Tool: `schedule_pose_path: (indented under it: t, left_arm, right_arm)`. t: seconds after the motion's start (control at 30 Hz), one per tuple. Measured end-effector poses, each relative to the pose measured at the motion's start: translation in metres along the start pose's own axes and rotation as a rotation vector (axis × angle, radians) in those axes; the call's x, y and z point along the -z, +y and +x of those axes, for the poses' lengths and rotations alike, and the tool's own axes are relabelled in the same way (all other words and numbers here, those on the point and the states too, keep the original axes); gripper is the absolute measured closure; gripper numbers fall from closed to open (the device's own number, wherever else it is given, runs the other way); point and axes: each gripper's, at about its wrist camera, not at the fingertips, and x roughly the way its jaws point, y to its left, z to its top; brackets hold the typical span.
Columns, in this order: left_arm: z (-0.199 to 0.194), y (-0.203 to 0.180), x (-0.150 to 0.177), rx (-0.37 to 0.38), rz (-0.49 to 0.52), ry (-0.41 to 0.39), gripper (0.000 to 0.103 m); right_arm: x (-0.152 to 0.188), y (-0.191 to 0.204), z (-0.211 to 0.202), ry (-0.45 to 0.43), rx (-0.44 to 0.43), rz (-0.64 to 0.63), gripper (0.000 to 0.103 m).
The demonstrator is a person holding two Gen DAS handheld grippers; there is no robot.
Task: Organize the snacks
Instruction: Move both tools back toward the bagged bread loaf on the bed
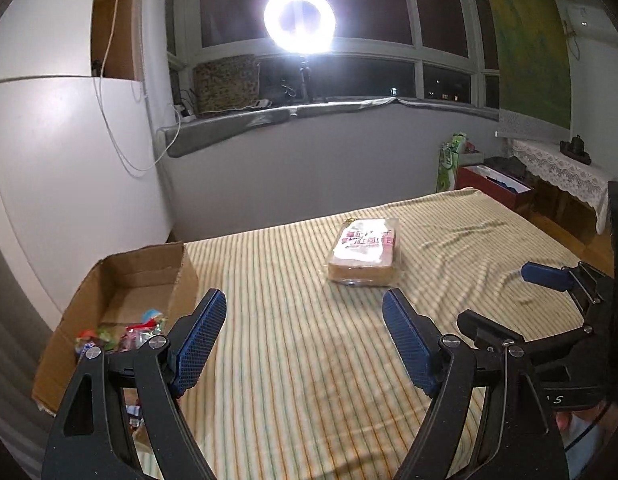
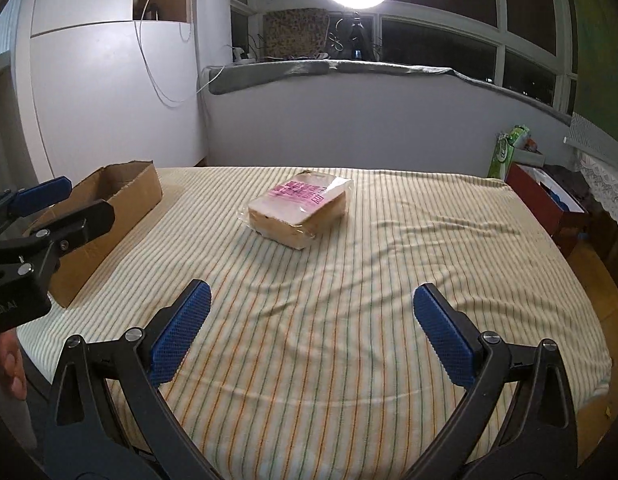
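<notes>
A clear bag of sliced bread with a pink label lies alone on the striped bed sheet; it also shows in the right wrist view. An open cardboard box at the bed's left holds several small colourful snack packets; its outer wall shows in the right wrist view. My left gripper is open and empty, above the sheet, short of the bread. My right gripper is open and empty, also short of the bread. Each gripper shows at the edge of the other's view.
A bright ring light stands on the window ledge behind the bed. A red box and a green bag sit on the floor right of the bed. A lace-covered table is at far right.
</notes>
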Motion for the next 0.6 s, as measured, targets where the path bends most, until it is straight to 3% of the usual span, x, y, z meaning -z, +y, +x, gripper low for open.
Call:
schedule_pose_path:
  t: [0.23,0.43,0.6]
  left_arm:
    - [0.025,0.003,-0.008,0.036,-0.063,0.036,0.022]
    - [0.097,0.002,-0.019,0.074,-0.145,0.121,0.022]
    - [0.155,-0.002,-0.028,0.049,-0.162,0.178,0.023]
  right_arm:
    - [-0.017,-0.014,0.029,0.052,0.032,-0.020,0.000]
    - [-0.049,-0.053,0.092,0.133,0.006,0.024,0.000]
    - [-0.071,-0.066,0.146,0.220,-0.020,0.004,0.000]
